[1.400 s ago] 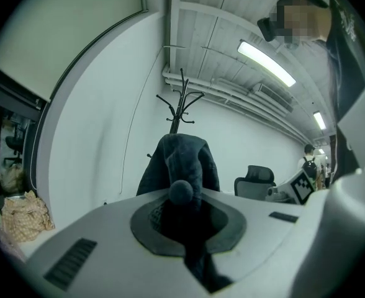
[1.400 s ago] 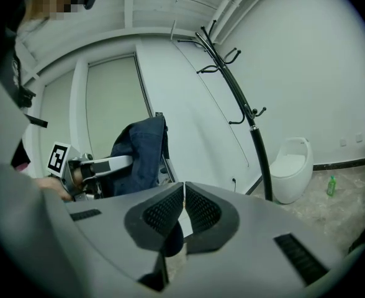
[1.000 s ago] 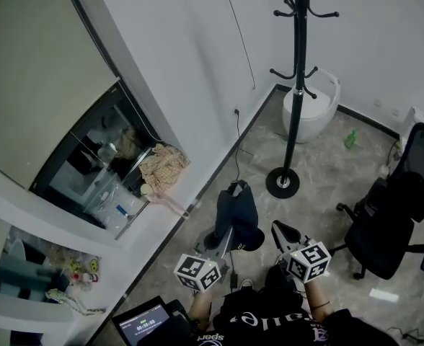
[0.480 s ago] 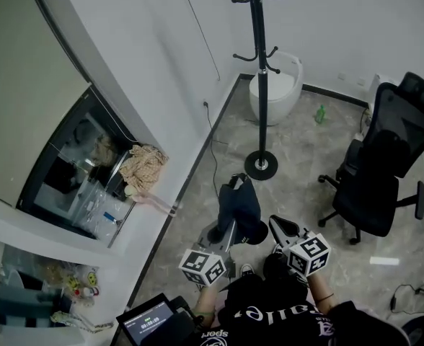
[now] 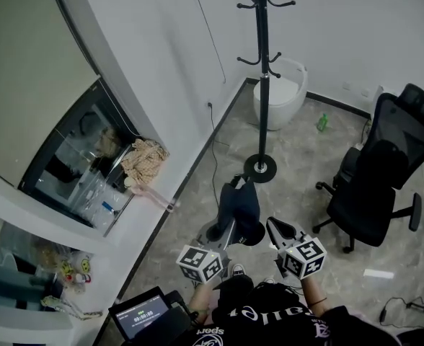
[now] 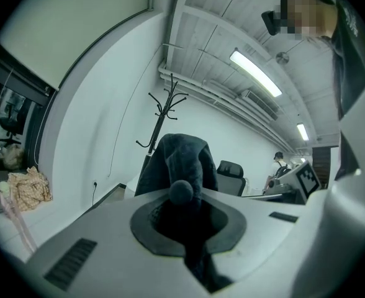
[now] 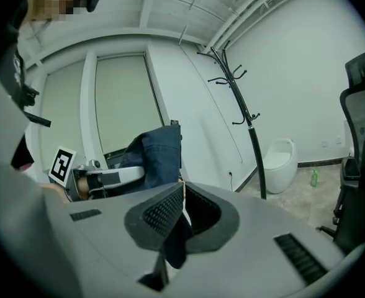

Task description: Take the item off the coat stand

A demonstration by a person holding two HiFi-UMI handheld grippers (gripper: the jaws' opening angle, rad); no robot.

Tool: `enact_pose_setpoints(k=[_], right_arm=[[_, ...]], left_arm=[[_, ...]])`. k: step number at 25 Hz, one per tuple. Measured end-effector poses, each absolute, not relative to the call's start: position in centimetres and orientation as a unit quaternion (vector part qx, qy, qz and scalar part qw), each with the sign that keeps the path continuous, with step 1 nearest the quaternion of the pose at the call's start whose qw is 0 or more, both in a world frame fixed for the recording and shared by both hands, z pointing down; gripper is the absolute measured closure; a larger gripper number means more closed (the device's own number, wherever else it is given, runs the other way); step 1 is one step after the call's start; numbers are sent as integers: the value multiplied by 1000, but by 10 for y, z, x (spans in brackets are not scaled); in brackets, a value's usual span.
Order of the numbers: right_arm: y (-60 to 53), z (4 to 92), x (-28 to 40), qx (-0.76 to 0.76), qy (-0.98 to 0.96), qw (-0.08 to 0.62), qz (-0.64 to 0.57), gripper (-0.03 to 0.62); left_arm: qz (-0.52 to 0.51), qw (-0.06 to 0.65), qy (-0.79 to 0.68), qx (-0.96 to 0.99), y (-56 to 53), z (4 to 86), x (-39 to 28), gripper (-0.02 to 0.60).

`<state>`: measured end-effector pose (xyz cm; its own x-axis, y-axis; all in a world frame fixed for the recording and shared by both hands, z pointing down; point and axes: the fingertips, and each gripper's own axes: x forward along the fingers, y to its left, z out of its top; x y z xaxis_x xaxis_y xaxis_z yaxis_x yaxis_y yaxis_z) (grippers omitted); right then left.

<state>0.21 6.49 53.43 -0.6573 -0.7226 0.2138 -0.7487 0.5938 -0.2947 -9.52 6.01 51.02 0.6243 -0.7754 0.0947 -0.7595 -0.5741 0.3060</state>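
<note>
Item: dark garment (image 5: 239, 204), off the coat stand (image 5: 262, 85), hanging near you, apart from the stand's base; you are clamping it in your left gripper (image 5: 228, 227). Right gripper (image 5: 272, 224): jaws together, hovering just right of the garment

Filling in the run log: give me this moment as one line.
left gripper: shut on dark garment | coat stand: hooks bare
</note>
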Motion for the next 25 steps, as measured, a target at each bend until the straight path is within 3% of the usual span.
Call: enact_pose_setpoints(k=[14, 25], right_arm=[[105, 543, 53, 392, -902, 51, 174, 576], [124, 542, 56, 379, -909, 64, 160, 576]], left_arm=[[-29, 167, -444, 880, 112, 522, -39, 568], [-41, 166, -462, 870, 128, 521, -41, 568]])
